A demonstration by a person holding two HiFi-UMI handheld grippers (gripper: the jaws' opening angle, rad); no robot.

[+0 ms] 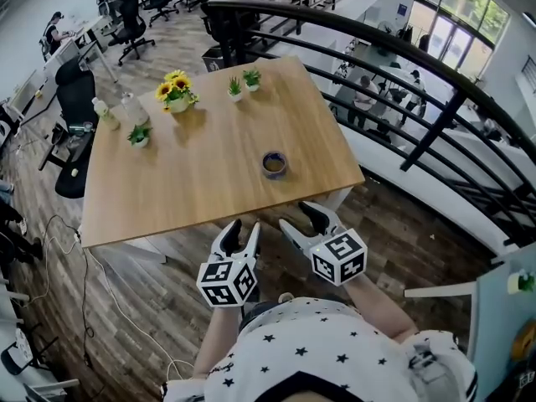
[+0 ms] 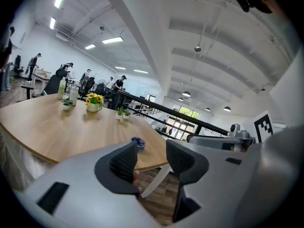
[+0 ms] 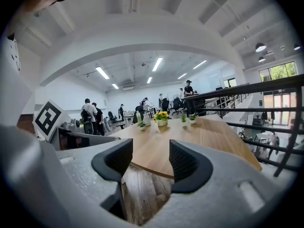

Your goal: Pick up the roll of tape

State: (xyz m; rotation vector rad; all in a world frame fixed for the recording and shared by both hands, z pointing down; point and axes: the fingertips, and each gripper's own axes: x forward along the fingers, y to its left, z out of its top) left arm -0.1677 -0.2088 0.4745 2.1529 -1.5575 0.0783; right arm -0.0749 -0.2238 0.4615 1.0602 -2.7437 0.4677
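Note:
The roll of tape [image 1: 274,164], dark blue with a brownish core, lies flat on the wooden table [image 1: 201,182] near its front right corner. Both grippers hang off the table, in front of its near edge, over the wood floor. My left gripper [image 1: 243,229] is open and empty, with the tape up and to its right. In the left gripper view the tape [image 2: 138,144] shows just past the left jaw of that gripper [image 2: 151,158]. My right gripper [image 1: 303,221] is also open and empty, just below the tape. The right gripper view shows its jaws [image 3: 150,163] apart, with the tape out of sight.
A pot of yellow flowers [image 1: 177,93], three small potted plants [image 1: 235,88] [image 1: 252,79] [image 1: 139,136] and bottles [image 1: 105,114] stand along the table's far side. A black railing [image 1: 402,99] runs to the right. Office chairs [image 1: 75,99] stand on the left.

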